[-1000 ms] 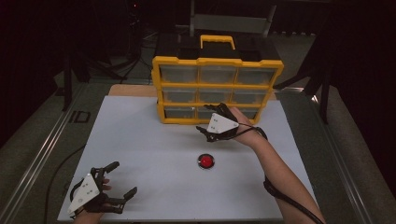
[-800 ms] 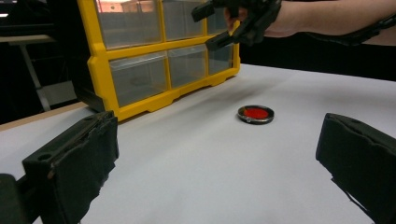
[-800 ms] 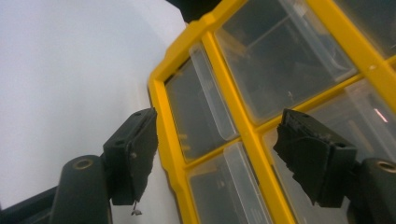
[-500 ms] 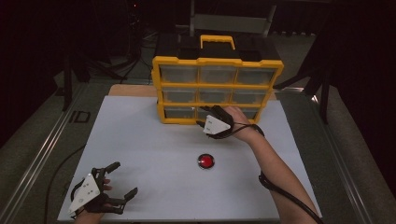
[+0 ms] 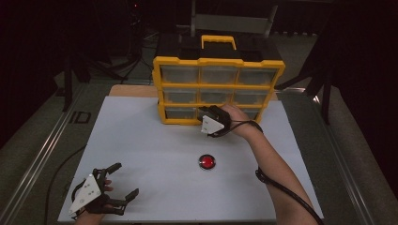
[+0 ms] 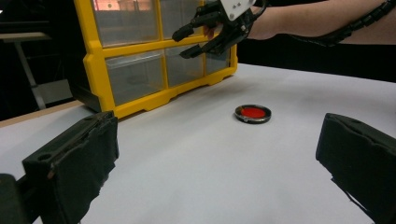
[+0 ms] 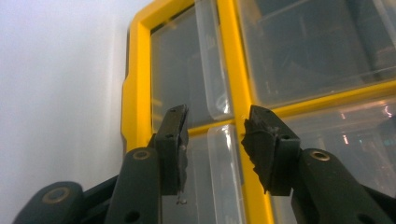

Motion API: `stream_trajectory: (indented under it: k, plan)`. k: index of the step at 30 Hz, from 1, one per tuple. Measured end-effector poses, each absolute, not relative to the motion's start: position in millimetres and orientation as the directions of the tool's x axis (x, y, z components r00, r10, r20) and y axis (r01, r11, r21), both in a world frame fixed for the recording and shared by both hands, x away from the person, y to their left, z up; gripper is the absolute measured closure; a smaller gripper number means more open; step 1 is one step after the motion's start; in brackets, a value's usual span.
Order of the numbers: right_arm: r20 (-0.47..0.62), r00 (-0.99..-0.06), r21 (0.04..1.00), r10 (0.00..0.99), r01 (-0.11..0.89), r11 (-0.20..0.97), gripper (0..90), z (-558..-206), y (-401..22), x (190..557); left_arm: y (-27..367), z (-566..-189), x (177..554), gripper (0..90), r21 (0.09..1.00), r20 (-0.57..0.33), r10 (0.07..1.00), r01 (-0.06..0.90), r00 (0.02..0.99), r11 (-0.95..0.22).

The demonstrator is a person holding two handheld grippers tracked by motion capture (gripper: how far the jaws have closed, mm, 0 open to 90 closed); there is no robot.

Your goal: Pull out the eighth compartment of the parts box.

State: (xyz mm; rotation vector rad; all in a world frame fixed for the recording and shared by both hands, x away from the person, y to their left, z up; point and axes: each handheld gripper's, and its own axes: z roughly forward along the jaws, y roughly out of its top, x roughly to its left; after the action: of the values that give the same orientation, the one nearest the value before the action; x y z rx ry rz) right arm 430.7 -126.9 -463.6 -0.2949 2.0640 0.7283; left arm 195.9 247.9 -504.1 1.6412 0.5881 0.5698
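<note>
Nine clear drawers sit in the yellow organizer (image 5: 218,89), three rows of three, and my right tool (image 5: 205,114) is at the bottom row, at the middle drawer (image 5: 213,111), with the organizer standing at the far edge of the white surface (image 5: 155,154). In the right gripper view, the jaws have just been closing and stand partly apart with the drawer's moulded pull lip (image 7: 223,154) between them; the pads are not yet pressing on it. I judge the drawer to be thin, stiff, smooth plastic, light in itself and likely slippery, so the hold belongs on the pull lip at the front, squarely and with moderate force, since thin clear plastic may crack under a hard pinch. The organizer looks light enough to slide toward me when the drawer is pulled; a slow, straight pull is advised. My left tool (image 5: 123,183) rests well in front of the organizer, jaws wide apart and empty. A red disc (image 5: 207,161) lies on the surface in front of the organizer.
</note>
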Motion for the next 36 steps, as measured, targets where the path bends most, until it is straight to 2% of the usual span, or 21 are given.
stream_trajectory:
  k: [8,16,20,24,32,36]
  plan:
    - [-0.84,-0.542,0.331,0.029,-0.469,0.819,66.1,-465.3,-128.4,438.5,247.0,-505.1,197.0,0.3,0.989,0.039,0.658,0.066,0.752,-0.134]
    - [-0.852,-0.522,0.265,-0.039,-0.495,0.827,66.2,-468.0,-125.6,441.3,246.7,-505.4,197.3,0.3,0.989,0.034,0.657,0.07,0.753,-0.132]
    - [-0.848,-0.529,0.276,-0.032,-0.492,0.826,68.1,-466.7,-125.1,442.3,246.1,-505.6,197.1,0.3,0.989,0.036,0.657,0.069,0.753,-0.133]
    - [-0.861,-0.504,0.229,-0.066,-0.501,0.835,68.1,-467.2,-123.8,441.0,246.2,-505.4,196.8,0.3,0.989,0.037,0.656,0.068,0.754,-0.134]
    - [-0.834,-0.551,0.274,-0.031,-0.461,0.844,71.3,-461.9,-120.7,443.0,244.0,-505.3,196.9,0.3,0.988,0.039,0.65,0.069,0.759,-0.14]
    - [-0.843,-0.536,0.244,-0.055,-0.471,0.848,69.6,-463.2,-117.7,441.8,241.8,-505.5,198.0,0.3,0.988,0.037,0.645,0.07,0.763,-0.14]
